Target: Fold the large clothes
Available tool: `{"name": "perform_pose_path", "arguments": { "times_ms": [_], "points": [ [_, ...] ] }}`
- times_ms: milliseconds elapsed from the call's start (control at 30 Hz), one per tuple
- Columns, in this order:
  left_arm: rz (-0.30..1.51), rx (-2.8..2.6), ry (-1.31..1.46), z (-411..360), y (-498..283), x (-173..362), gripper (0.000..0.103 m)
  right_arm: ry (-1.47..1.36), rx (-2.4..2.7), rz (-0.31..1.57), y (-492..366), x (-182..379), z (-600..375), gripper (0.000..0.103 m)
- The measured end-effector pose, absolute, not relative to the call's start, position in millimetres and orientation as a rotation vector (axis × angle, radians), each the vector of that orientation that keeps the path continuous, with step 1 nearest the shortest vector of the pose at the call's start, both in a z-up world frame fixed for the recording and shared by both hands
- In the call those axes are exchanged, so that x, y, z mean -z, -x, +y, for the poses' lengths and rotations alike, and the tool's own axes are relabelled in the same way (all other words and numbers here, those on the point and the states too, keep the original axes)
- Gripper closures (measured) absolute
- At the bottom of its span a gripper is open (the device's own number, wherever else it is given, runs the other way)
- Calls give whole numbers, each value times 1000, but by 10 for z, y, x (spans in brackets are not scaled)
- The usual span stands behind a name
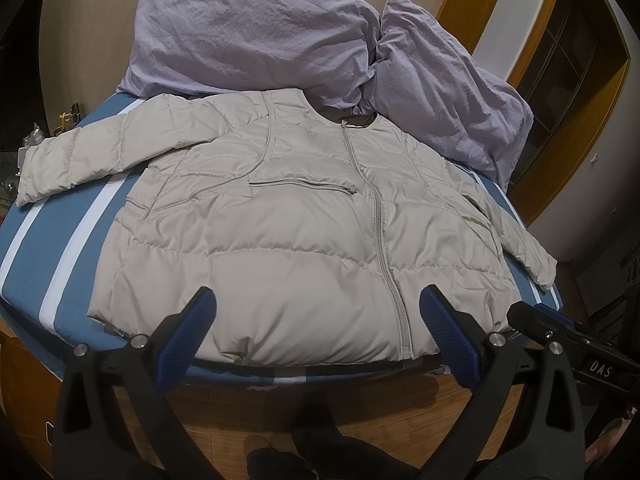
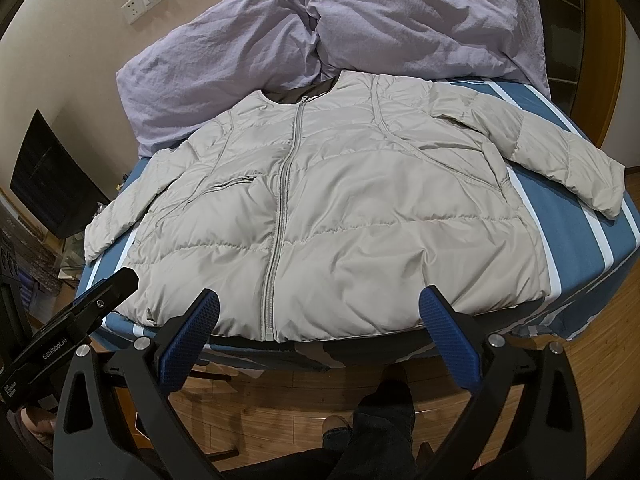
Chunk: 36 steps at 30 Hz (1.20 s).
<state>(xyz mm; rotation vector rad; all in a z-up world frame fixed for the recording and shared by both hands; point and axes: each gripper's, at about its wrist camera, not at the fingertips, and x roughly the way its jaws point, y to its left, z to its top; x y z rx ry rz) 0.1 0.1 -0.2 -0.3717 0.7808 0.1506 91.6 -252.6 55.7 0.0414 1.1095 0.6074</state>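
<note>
A beige quilted puffer jacket lies flat and zipped on the bed, front up, collar at the far side, both sleeves spread outward; it also shows in the right wrist view. My left gripper is open and empty, held above the jacket's hem near the bed's front edge. My right gripper is open and empty over the hem near the zipper's lower end. The right gripper's body shows at the right edge of the left wrist view.
The bed has a blue sheet with white stripes. A crumpled lavender duvet and pillow lie behind the collar. Wooden floor and the person's legs are below. A dark screen stands at left.
</note>
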Motion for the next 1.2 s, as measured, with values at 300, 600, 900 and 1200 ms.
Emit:
{"name": "perform_pose_path", "arguments": {
  "times_ms": [300, 600, 900, 1200],
  "points": [
    [782, -151, 374, 2, -2, 3, 2, -40, -608, 1110, -916, -554, -2521, 1],
    [783, -150, 374, 2, -2, 3, 2, -40, -606, 1111, -915, -551, -2513, 1],
    [784, -151, 375, 3, -2, 3, 2, -39, -606, 1111, -917, -549, -2519, 1],
    [785, -151, 375, 3, -3, 4, 2, -42, -605, 1112, -933, -542, -2537, 1]
  ]
}}
